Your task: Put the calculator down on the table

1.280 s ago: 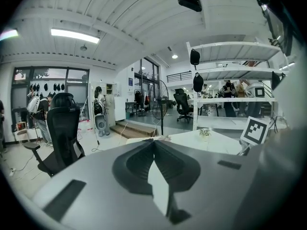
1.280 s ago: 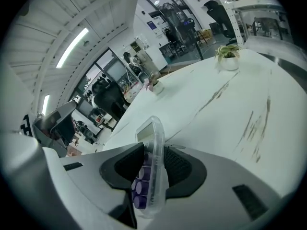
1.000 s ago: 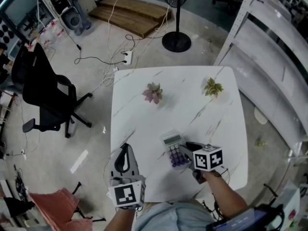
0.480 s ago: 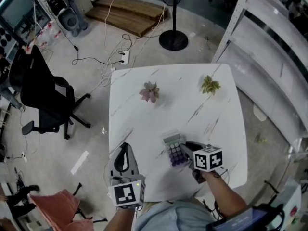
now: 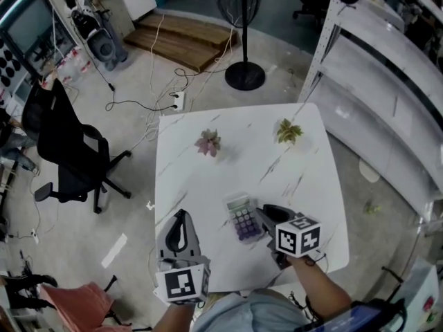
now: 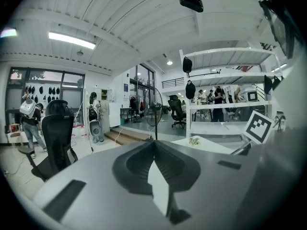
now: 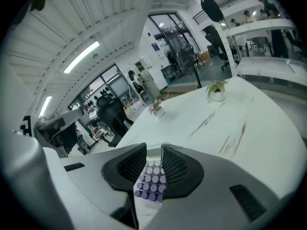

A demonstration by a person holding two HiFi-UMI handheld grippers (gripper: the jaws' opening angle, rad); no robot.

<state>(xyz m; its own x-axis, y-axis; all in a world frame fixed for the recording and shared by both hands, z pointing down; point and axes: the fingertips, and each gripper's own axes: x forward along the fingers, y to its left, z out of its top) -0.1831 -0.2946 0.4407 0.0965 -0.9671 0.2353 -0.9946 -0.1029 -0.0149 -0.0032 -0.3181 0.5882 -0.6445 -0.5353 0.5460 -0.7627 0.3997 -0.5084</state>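
Veined white marble table (image 5: 208, 185), purple-keyed rectangular calculator (image 5: 242, 217)

Pink potted plant (image 5: 207, 143), green potted plant (image 5: 288, 131), black office chair (image 5: 66, 154), pedestal fan (image 5: 243, 75)

It was a lab-like workspace: black office chair (image 5: 69, 147), pedestal fan (image 5: 243, 77), white shelving (image 5: 377, 81), cables (image 5: 138, 103) trailing across the floor (image 5: 277, 54).

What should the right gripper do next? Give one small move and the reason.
Probably ease the right gripper down until the calculator lies flat on the table, and only then open. Its jaws have just been closing and clamp the calculator, whose purple keys show between them. The tabletop right around it looks bare, so there seems to be room to set it down there.
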